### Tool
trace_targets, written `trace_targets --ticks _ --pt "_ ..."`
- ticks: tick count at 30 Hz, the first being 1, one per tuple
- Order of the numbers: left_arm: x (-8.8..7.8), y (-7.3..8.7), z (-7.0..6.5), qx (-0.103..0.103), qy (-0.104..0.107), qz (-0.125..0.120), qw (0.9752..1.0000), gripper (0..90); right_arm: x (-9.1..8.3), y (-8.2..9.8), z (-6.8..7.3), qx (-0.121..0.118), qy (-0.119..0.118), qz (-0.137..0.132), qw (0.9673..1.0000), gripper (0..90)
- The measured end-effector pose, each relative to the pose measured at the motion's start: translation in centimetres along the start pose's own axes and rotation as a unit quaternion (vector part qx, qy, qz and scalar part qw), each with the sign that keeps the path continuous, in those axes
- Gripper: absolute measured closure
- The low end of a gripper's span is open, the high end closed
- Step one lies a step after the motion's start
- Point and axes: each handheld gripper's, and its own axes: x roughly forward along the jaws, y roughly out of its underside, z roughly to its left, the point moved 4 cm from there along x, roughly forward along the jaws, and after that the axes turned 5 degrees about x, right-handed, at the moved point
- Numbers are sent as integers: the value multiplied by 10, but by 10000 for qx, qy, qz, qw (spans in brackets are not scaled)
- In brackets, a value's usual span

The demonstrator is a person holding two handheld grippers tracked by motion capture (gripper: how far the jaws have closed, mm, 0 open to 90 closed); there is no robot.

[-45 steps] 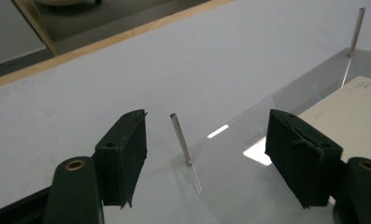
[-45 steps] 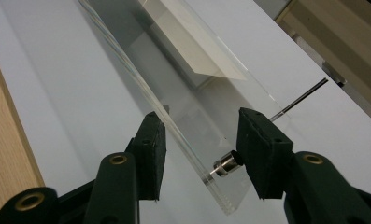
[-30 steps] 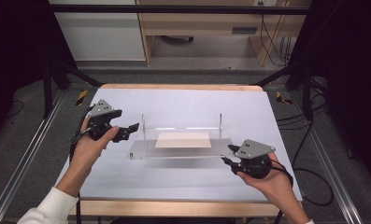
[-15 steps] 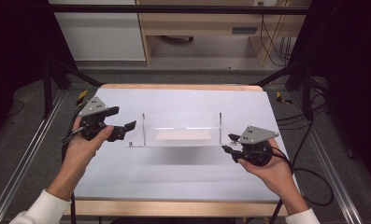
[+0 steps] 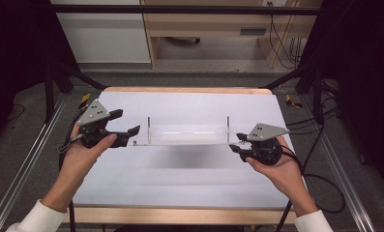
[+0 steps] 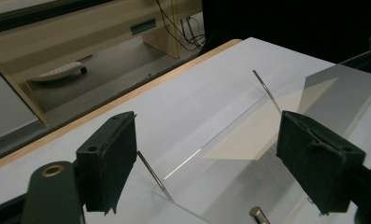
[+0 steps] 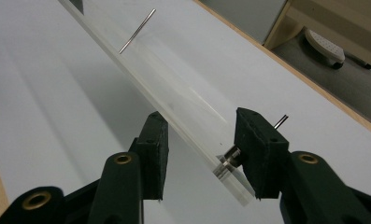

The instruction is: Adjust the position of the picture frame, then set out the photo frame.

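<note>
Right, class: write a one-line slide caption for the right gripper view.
Right gripper, fingers either side of the end of a clear plastic sheet fitted with thin metal pins, above a white table.

Clear acrylic plate at frame centre in the high view, lifted above the white table, lying roughly level. Two thin metal rods stand up from it, left and right. A small metal stud sits at its right end.
</note>
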Motion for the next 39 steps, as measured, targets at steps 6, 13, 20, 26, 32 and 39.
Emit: trace_targets --ticks 6,13,20,26,32,39 --pt "-4 -6 -6 186 -13 -43 9998 199 1 -5 -3 44 13 1 10000 552" --pt "-9 -15 -16 468 17 -67 9989 216 2 -11 -8 106 -10 5 9999 542" --pt "-8 -16 -30 915 8 85 9958 225 3 -15 -11 139 -11 -32 9999 533" --pt "-3 -15 -39 1256 -49 150 9920 271 4 -16 -12 154 -22 -58 9999 528" --pt "6 -9 -47 1488 -1 299 9884 333 4 -17 -13 195 -31 -81 9998 521" --pt "17 -6 -50 1817 -57 419 9824 443 5 -20 -16 242 -37 -101 9996 514"
